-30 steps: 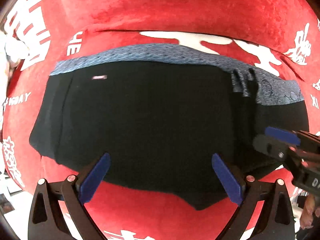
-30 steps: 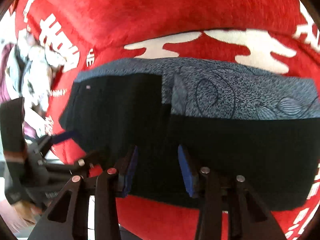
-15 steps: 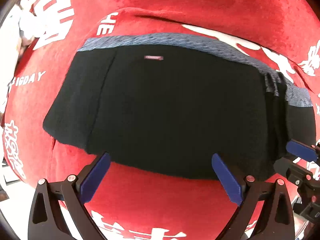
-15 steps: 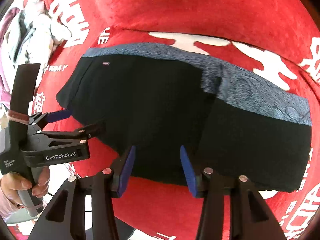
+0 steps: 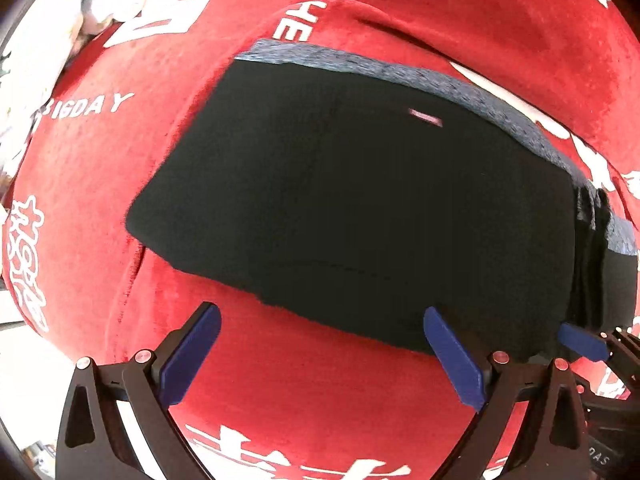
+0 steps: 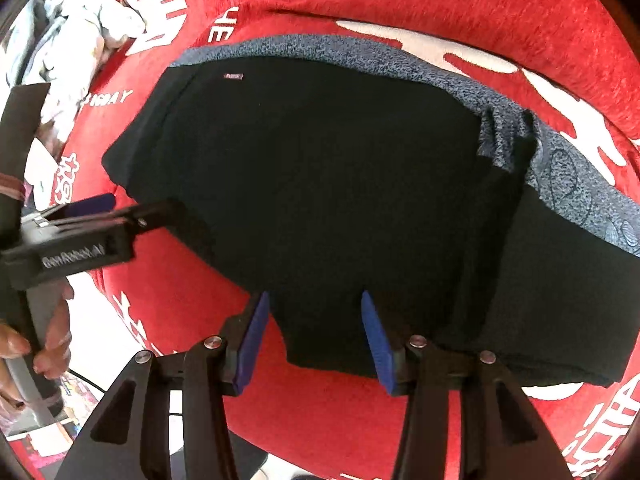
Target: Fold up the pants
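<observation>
The black pants (image 5: 360, 208) lie folded flat on the red cloth (image 5: 304, 392). They have a small pink label (image 5: 426, 117) and a blue-grey patterned band (image 5: 440, 84) along the far edge. My left gripper (image 5: 324, 344) hangs open and wide over the pants' near edge with nothing between its pads. My right gripper (image 6: 314, 340) is partly open above the near hem of the pants (image 6: 320, 184), its pads clear of the cloth. The right view also shows the left gripper (image 6: 136, 210) at the pants' left end, held by a hand (image 6: 40, 340).
The red plush cloth (image 6: 328, 412) carries white lettering and covers the whole surface. A heap of light-coloured clothes (image 6: 80, 28) lies at the far left. The cloth's near edge drops off just below both grippers. One blue pad of the right gripper (image 5: 584, 342) shows at the left view's right edge.
Both grippers have slid left along the pants and back to their near edge. The left gripper's left pad now hangs over red cloth. The right jaws stand slightly wider than a second ago.
</observation>
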{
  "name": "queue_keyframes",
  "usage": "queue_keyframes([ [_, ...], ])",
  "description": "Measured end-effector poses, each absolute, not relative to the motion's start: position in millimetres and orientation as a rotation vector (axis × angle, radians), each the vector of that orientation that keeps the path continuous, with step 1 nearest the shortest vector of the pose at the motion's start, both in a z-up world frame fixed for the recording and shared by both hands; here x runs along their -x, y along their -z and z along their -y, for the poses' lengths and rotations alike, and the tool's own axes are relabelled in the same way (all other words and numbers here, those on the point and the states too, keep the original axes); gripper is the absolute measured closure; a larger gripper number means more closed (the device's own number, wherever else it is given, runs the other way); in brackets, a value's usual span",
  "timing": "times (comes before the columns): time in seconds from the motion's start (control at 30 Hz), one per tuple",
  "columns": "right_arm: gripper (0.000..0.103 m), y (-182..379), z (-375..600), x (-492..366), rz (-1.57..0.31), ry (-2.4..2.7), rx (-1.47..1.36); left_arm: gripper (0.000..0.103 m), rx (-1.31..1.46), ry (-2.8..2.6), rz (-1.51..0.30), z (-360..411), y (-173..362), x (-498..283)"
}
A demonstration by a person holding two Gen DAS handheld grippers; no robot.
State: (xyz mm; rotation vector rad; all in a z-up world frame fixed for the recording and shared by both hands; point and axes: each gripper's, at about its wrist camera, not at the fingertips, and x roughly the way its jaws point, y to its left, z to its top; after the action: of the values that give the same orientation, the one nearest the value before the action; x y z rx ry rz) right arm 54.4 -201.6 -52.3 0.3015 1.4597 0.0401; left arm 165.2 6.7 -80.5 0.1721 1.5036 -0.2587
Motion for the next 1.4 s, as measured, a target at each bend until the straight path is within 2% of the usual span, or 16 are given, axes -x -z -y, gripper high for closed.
queue_keyframes([
  [0.27, 0.046, 59, 198, -55, -1.471, -0.033, -0.308, 0.001, 0.275, 0.230, -1.494, -87, 80, -194],
  [0.53, 0.043, 64, 194, -56, -1.484, -0.038, -0.307, 0.001, 0.476, 0.407, -1.526, -84, 96, -200],
  [0.67, 0.042, 66, 192, -56, -1.484, -0.043, -0.300, 0.001, 0.595, 0.397, -1.481, -88, 103, -196],
  [0.93, 0.041, 69, 191, -54, -1.476, -0.039, -0.302, 0.001, 0.695, 0.357, -1.421, -88, 108, -204],
  [1.13, 0.040, 70, 189, -51, -1.469, -0.040, -0.292, 0.001, 0.682, 0.478, -1.344, -74, 79, -206],
  [1.27, 0.040, 70, 187, -51, -1.469, -0.038, -0.282, 0.002, 0.635, 0.409, -1.414, -73, 98, -216],
  [1.3, 0.040, 69, 186, -52, -1.473, -0.041, -0.268, 0.011, 0.621, 0.382, -1.431, -74, 103, -217],
  [1.37, 0.040, 63, 184, -53, -1.470, -0.043, -0.249, 0.019, 0.583, 0.348, -1.417, -76, 102, -217],
  [1.4, 0.040, 57, 184, -55, -1.460, -0.047, -0.239, 0.035, 0.555, 0.334, -1.412, -74, 100, -217],
])
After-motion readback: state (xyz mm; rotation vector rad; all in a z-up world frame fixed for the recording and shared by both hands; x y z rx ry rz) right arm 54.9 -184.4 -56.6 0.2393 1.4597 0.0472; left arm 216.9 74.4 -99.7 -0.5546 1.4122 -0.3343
